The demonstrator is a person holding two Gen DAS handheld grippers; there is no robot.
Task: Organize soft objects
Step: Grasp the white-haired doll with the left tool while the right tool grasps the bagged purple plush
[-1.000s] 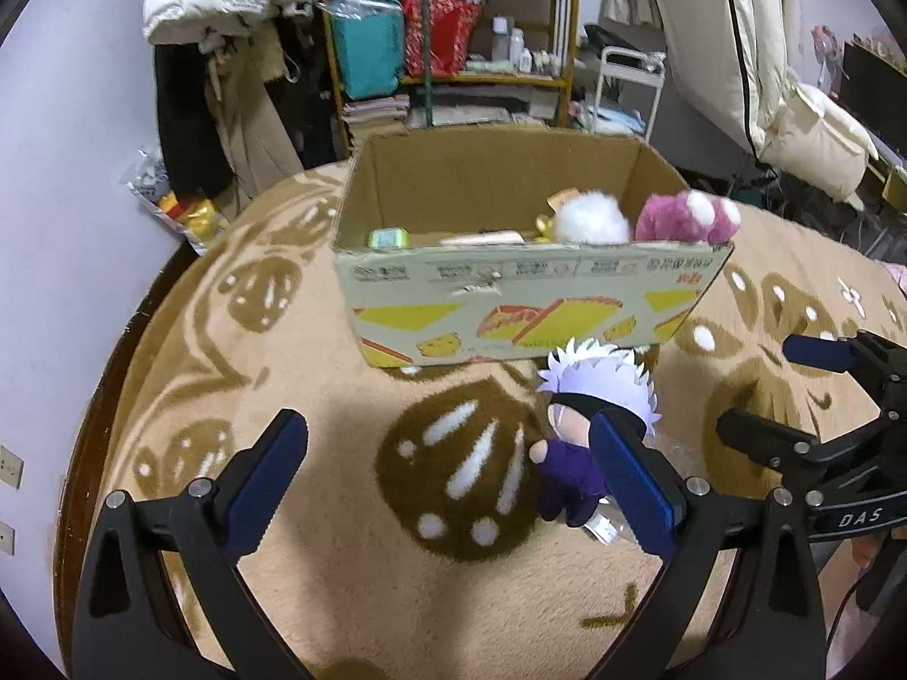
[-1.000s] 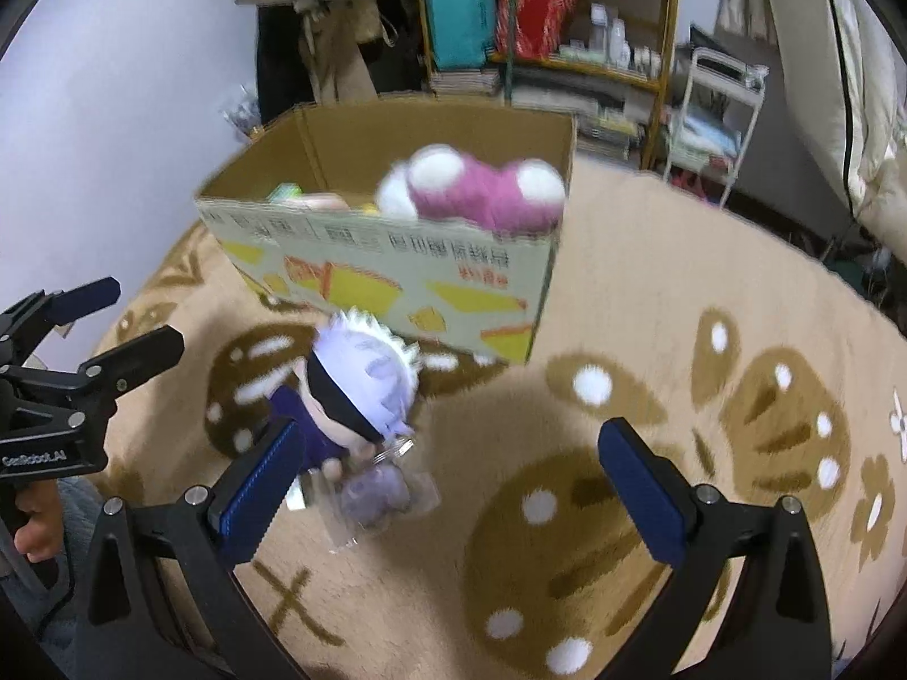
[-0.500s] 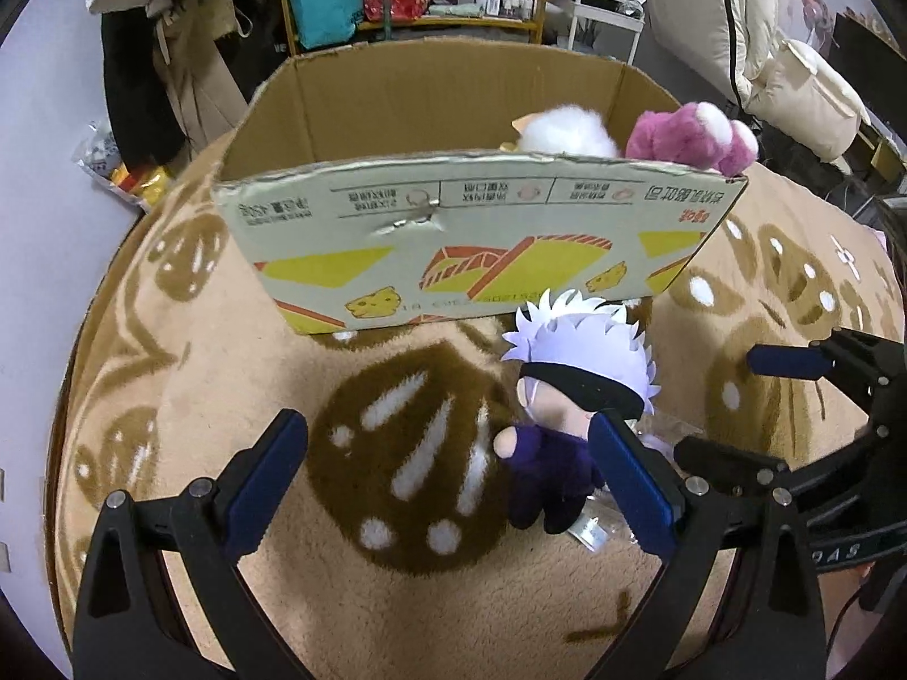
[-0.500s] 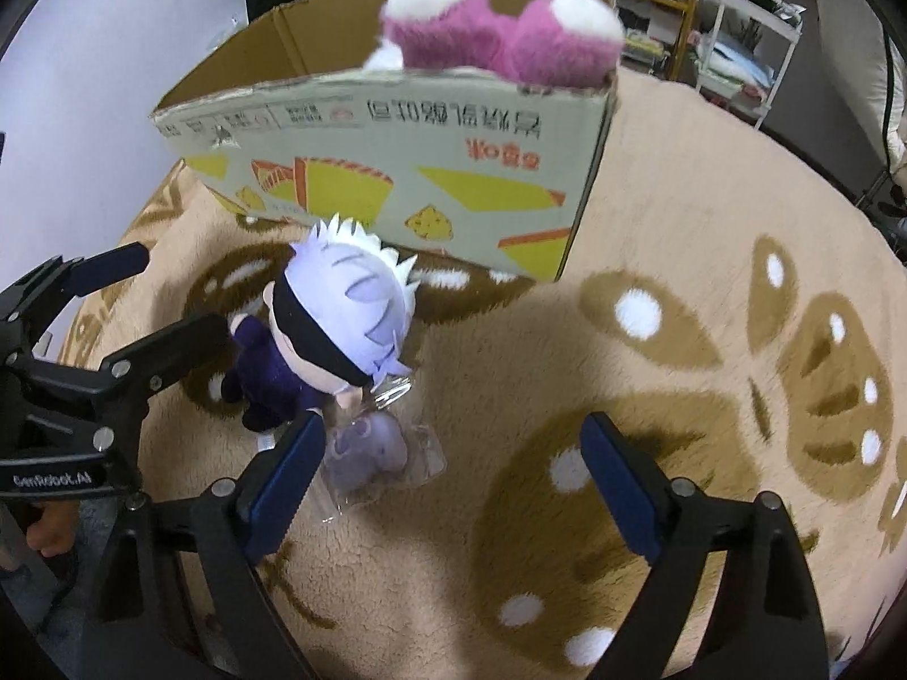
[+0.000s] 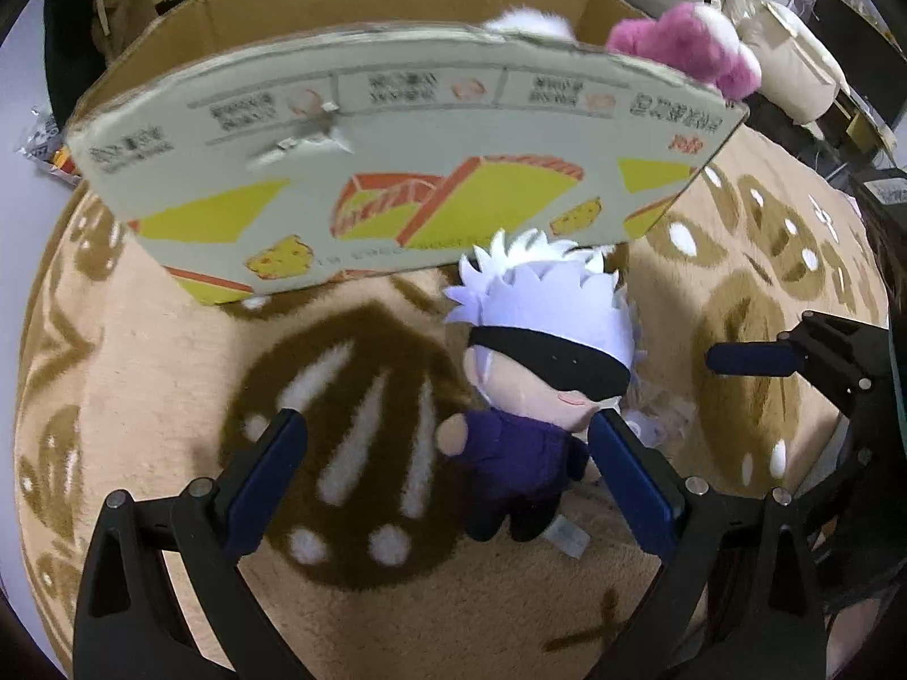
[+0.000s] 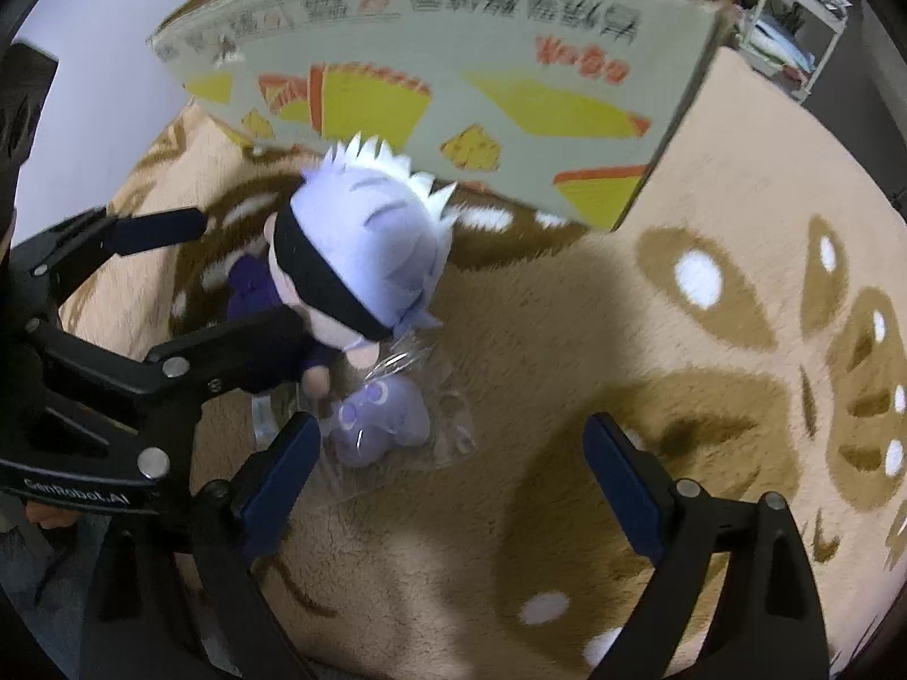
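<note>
A white-haired plush doll with a black blindfold and purple clothes lies on the carpet in front of a cardboard box; it also shows in the right wrist view. My left gripper is open, its right finger beside the doll's body. A small lilac plush in a clear bag lies beside the doll. My right gripper is open just above it, the left finger next to the bag. A pink plush and a white plush sit in the box.
The beige carpet with brown patterns spreads to the right. The box wall rises close ahead. Shelves, bags and a white rack stand behind the box.
Both grippers have moved down and closer to the doll and the box. The left gripper's right finger now sits beside the doll; the right gripper now hangs over the bagged lilac plush.
</note>
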